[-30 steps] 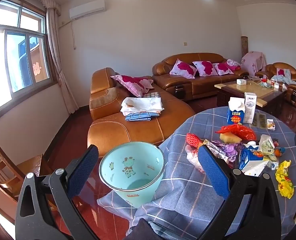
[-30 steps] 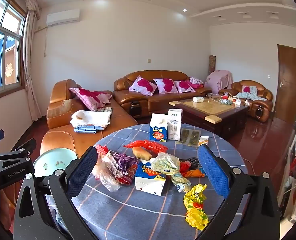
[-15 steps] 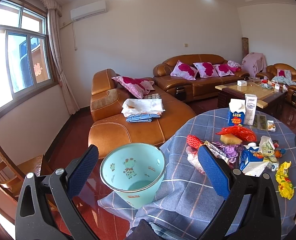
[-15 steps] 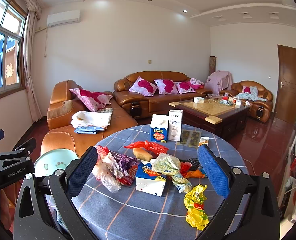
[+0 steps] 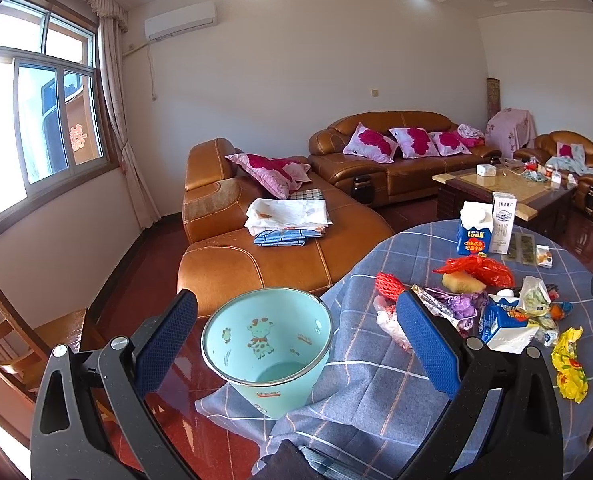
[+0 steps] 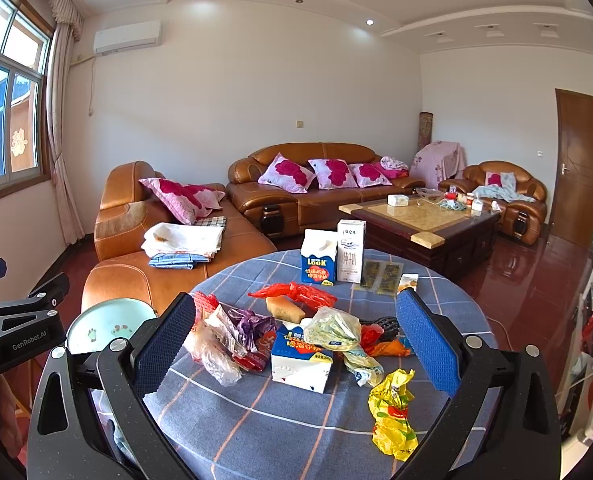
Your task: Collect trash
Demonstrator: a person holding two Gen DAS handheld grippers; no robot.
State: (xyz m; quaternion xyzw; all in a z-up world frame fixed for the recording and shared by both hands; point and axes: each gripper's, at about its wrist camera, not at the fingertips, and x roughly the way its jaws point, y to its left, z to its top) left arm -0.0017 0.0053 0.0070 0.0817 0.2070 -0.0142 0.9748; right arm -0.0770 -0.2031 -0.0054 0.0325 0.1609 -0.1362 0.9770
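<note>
A teal bin [image 5: 268, 344] with a giraffe print stands beside the round table [image 5: 376, 392], its mouth open and nothing visible inside. My left gripper [image 5: 296, 320] hangs open in front of it, holding nothing. On the blue checked cloth [image 6: 276, 432] lies a heap of trash: a fallen blue-white carton [image 6: 302, 364], a yellow wrapper [image 6: 392, 416], a red plastic bag [image 6: 296, 294], a clear bag [image 6: 212, 352] and purple foil [image 6: 252, 326]. My right gripper [image 6: 296, 332] is open above the near side of the heap. The bin [image 6: 108, 326] shows at the table's left edge.
Two upright cartons [image 6: 332, 254] stand at the table's far side, with flat packets [image 6: 382, 276] beside them. Leather sofas [image 6: 168, 256], a coffee table [image 6: 424, 220] and a wooden chair [image 5: 12, 340] surround the table. Red tiled floor lies to the right.
Barely anything: the left wrist view has drifted slightly, so the bin sits a little higher in frame. Both grippers stay open and the trash has not moved.
</note>
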